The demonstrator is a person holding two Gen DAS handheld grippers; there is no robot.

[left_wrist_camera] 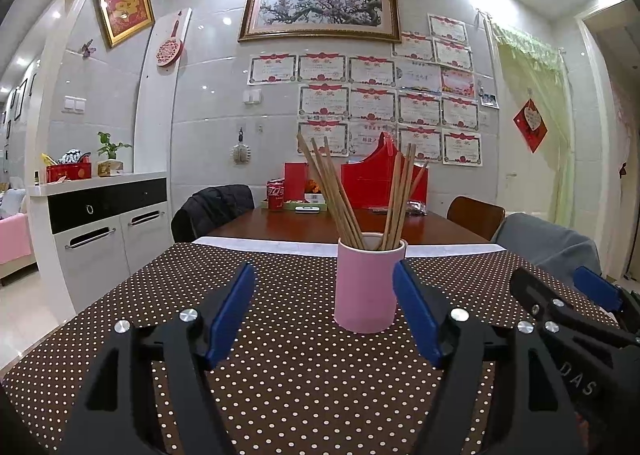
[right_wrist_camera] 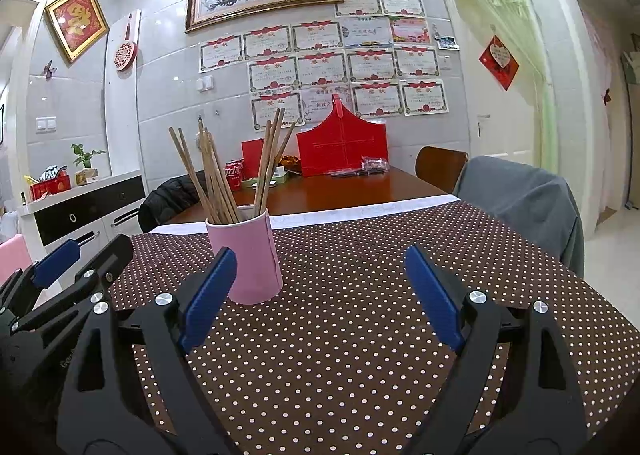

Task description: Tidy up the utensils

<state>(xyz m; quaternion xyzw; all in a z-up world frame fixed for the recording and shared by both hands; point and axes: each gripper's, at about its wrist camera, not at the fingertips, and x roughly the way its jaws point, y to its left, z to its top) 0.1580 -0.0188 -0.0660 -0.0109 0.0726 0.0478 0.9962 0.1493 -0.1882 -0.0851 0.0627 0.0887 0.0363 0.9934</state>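
Note:
A pink cup point(left_wrist_camera: 367, 283) stands upright on the brown polka-dot tablecloth point(left_wrist_camera: 288, 375), with several wooden chopsticks point(left_wrist_camera: 344, 199) fanned out of it. My left gripper point(left_wrist_camera: 324, 287) is open just short of the cup, which stands a little right of its middle line; nothing is between its blue pads. In the right wrist view the same cup point(right_wrist_camera: 250, 259) and chopsticks point(right_wrist_camera: 218, 183) sit ahead to the left. My right gripper point(right_wrist_camera: 320, 267) is open over bare cloth, the cup just beyond its left pad point(right_wrist_camera: 208, 295). Each gripper shows at the edge of the other's view.
Beyond the cloth point(right_wrist_camera: 360, 315) lies a wooden table point(left_wrist_camera: 328, 225) with a red can point(left_wrist_camera: 275, 194), red boxes point(left_wrist_camera: 384, 179) and small items. Chairs stand around it: one with a dark jacket point(left_wrist_camera: 214, 207), one with a grey cover point(right_wrist_camera: 520, 207). A white cabinet point(left_wrist_camera: 108, 211) is at left.

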